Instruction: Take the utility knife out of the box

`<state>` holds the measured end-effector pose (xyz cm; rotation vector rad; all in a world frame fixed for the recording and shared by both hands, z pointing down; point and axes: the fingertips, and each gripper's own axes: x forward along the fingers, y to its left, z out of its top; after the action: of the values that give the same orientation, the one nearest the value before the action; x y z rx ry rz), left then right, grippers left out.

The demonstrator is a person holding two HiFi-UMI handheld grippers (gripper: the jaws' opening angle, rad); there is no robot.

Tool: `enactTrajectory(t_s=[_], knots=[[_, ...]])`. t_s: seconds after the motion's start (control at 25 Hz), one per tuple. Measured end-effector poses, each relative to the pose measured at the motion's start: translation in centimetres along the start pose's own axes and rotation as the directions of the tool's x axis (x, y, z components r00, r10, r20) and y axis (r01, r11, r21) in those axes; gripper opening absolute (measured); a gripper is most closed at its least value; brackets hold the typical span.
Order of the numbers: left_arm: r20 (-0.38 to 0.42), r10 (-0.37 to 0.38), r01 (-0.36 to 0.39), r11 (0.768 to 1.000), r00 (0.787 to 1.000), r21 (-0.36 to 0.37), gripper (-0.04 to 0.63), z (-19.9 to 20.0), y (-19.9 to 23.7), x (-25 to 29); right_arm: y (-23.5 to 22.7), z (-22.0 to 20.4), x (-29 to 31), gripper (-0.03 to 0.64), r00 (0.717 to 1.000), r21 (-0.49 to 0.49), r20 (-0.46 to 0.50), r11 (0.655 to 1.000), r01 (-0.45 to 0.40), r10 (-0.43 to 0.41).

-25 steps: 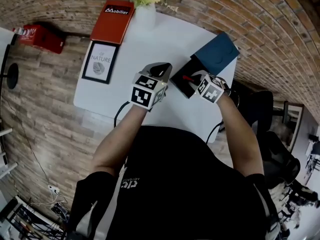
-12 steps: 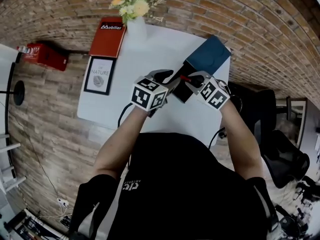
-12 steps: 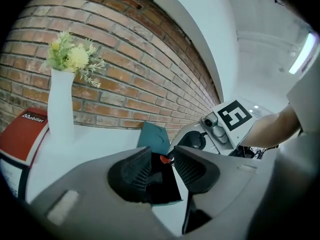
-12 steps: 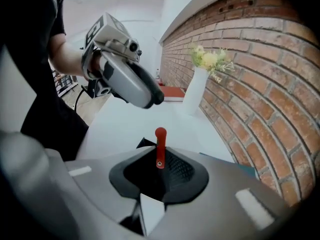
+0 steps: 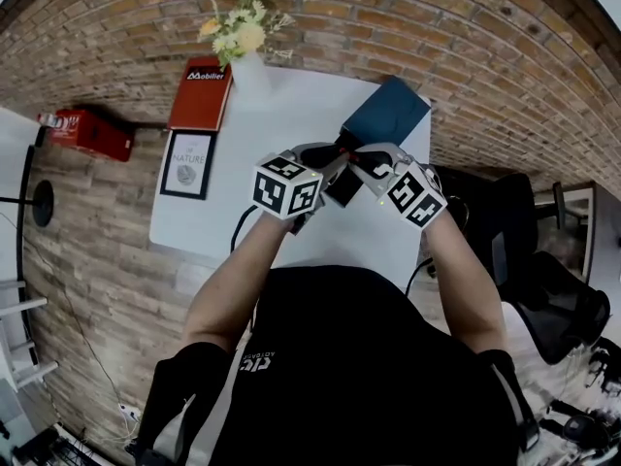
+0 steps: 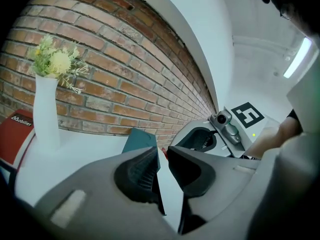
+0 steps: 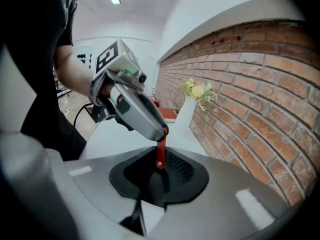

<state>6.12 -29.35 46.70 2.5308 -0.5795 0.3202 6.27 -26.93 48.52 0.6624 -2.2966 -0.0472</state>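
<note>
Right gripper point(image 7: 161, 171): jaws narrow, clamped on red knife point(image 7: 160, 149), held over white table point(image 5: 281, 124) just near side of dark blue box point(image 5: 388, 110). Left gripper point(image 6: 163, 154): jaws just been closing, narrow gap between them, pads pressing on nothing; knife's far end sits at its jaw tips. Grippers face each other, tips almost meeting. Vase point(image 5: 250, 71) with flowers at far left.
</note>
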Motion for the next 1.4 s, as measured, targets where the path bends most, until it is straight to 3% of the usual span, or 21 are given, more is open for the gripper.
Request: enactTrajectory(t_s=[0.16,0.2,0.24,0.48,0.84,1.28,1.4], knots=[[0.022,-0.025,0.024,1.0,0.999,0.018,0.027,0.8,-2.1,0.4,-0.3,0.0,-1.6,0.052,0.999,0.001,0.04,1.0,0.031,-0.031],[0.025,-0.024,0.023,0.999,0.999,0.027,0.017,0.9,-2.5,0.6,-0.4,-0.2,-2.1,0.0,0.998,0.007,0.047,0.999,0.043,-0.043],[0.028,-0.021,0.02,0.999,0.999,0.037,0.015,1.1,-3.0,0.7,-0.5,-0.4,-2.5,0.0,0.997,0.012,0.052,0.998,0.054,-0.054],[0.064,0.017,-0.021,0.998,0.998,0.062,0.015,1.9,-4.8,0.7,-0.3,-0.9,-5.0,0.058,0.992,0.025,0.095,0.997,0.076,-0.078],[0.12,0.095,-0.106,0.991,0.988,0.085,0.017,3.8,-6.5,0.2,-1.6,-4.0,-10.7,0.058,0.962,0.197,0.198,0.969,0.151,-0.191],[0.207,0.172,-0.204,0.969,0.963,0.142,0.017,7.3,-4.2,-6.0,-2.8,-3.7,-13.1,0.025,0.919,0.359,0.229,0.905,0.227,-0.321],[0.224,0.172,-0.206,0.969,0.959,0.139,0.017,8.1,-3.1,-8.8,-1.9,-2.5,-12.7,0.006,0.925,0.355,0.212,0.907,0.227,-0.315]])
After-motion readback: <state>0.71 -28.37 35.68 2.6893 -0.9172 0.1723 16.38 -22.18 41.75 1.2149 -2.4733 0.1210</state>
